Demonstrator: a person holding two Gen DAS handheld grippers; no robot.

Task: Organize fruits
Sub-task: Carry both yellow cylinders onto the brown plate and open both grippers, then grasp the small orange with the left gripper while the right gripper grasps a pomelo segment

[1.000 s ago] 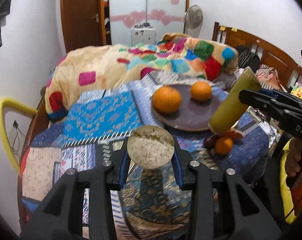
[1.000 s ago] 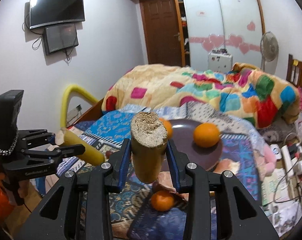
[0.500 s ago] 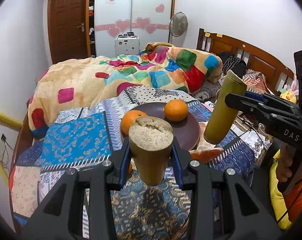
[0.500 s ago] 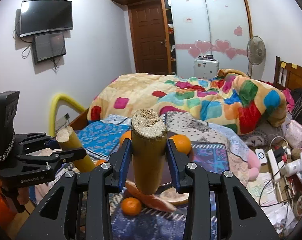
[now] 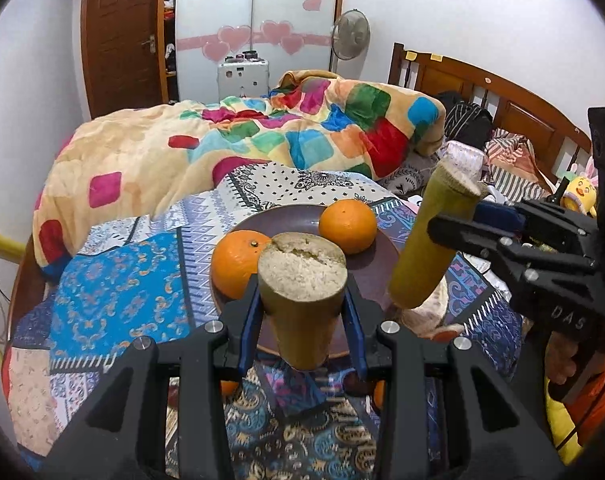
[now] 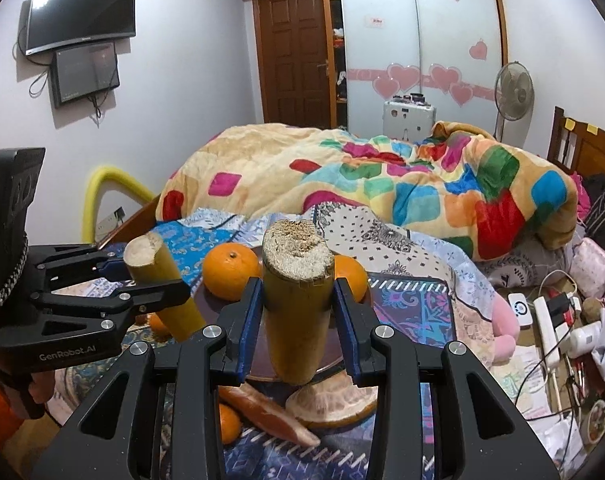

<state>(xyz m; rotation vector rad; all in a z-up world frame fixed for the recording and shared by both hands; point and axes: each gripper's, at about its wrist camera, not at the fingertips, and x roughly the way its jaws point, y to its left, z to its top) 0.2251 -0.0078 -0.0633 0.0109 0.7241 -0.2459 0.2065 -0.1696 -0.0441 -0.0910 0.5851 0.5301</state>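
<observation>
My left gripper (image 5: 302, 308) is shut on a short yellow-green sugarcane piece (image 5: 302, 272), held upright just in front of a dark brown plate (image 5: 286, 213). Two oranges (image 5: 238, 260) (image 5: 348, 226) lie on the plate. My right gripper (image 6: 296, 300) is shut on a second sugarcane piece (image 6: 296, 320), held upright over the plate's (image 6: 210, 306) near rim. The right gripper (image 5: 446, 226) with its cane (image 5: 426, 252) also shows at the right of the left wrist view. The left gripper (image 6: 142, 280) and its tilted cane (image 6: 162, 276) show in the right wrist view.
The plate rests on a patterned blue cloth (image 5: 114, 292) on a bed, with a colourful quilt (image 5: 262, 140) behind. A pomelo slice (image 6: 330, 404), an orange-pink peel strip (image 6: 262, 404) and a small orange (image 6: 228, 424) lie before the plate. Cables and bottles (image 6: 558, 320) clutter the right.
Both grippers have moved in toward the plate, which now looks larger and closer. Each keeps its grip on its sugarcane piece.
</observation>
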